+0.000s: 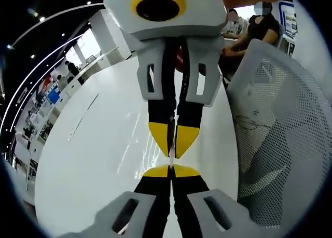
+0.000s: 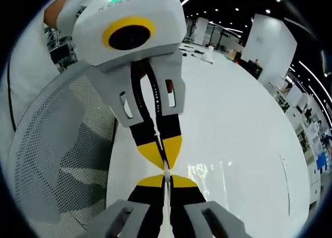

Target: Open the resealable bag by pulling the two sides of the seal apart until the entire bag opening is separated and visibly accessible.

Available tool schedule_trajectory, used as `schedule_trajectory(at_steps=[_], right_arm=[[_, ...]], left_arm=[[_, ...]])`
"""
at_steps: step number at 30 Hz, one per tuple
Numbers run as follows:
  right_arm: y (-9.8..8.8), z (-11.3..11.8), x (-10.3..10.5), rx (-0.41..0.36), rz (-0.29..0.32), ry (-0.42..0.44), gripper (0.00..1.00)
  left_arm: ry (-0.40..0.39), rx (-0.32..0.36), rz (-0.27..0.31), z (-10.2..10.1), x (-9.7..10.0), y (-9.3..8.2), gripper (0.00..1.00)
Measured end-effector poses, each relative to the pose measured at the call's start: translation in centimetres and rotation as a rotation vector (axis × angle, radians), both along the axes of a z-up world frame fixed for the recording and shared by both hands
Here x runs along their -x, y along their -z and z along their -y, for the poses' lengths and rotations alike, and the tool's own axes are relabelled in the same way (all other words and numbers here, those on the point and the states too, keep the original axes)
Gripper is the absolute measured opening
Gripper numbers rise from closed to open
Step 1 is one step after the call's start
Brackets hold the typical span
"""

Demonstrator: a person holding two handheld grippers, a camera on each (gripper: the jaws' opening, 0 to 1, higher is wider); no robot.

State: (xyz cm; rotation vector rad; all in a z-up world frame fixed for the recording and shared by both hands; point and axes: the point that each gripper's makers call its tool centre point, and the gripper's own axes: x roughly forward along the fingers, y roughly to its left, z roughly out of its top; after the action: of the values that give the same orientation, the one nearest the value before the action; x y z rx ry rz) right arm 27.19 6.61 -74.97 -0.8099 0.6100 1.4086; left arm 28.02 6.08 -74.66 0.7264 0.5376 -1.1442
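Both grippers, left (image 1: pixel 171 168) and right (image 2: pixel 165 178), are meeting tip to tip above the white counter (image 1: pixel 104 144), fingers closed on the thin clear resealable bag's (image 1: pixel 171 144) edge running between them.

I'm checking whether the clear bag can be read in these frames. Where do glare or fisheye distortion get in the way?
Left gripper view: ceiling-light streaks glare off the white table, and the bag edge between the two grippers is a thin, hard-to-read sliver. Right gripper view: reflections sit beside the bag edge, and the mesh chair bows strongly toward the rim.
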Motion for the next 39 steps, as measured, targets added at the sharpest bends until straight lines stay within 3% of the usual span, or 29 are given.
schedule_trajectory(at_steps=[6,13,16,21,31,33,36,39], right_arm=[[0.7,0.7,0.3,0.045,0.012,-0.012,0.00],[0.8,0.6,0.5,0.043,-0.015,0.001,0.00],[0.8,0.7,0.5,0.048,-0.013,-0.005,0.00],[0.7,0.6,0.7,0.039,-0.025,-0.003,0.00],[0.9,0.8,0.9,0.041,-0.026,-0.014,0.00],[0.9,1.0,1.2,0.046,-0.037,-0.020,0.00],[1.0,1.6,1.2,0.062,-0.018,-0.035,0.00],[1.3,2.4,1.1,0.074,-0.023,-0.026,0.00]], left_arm=[[0.011,-0.010,-0.010,-0.2,0.4,0.7,0.00],[0.014,-0.020,-0.026,0.0,1.0,1.1,0.00],[0.034,-0.034,0.009,0.1,0.9,1.1,0.00],[0.029,-0.031,-0.003,0.8,1.0,1.2,0.04],[0.020,-0.023,0.000,1.2,0.9,1.2,0.00],[0.010,-0.015,-0.022,1.4,1.2,1.3,0.00],[0.052,-0.045,0.016,1.4,1.3,1.5,0.00],[0.039,-0.039,-0.009,1.3,1.4,1.7,0.00]])
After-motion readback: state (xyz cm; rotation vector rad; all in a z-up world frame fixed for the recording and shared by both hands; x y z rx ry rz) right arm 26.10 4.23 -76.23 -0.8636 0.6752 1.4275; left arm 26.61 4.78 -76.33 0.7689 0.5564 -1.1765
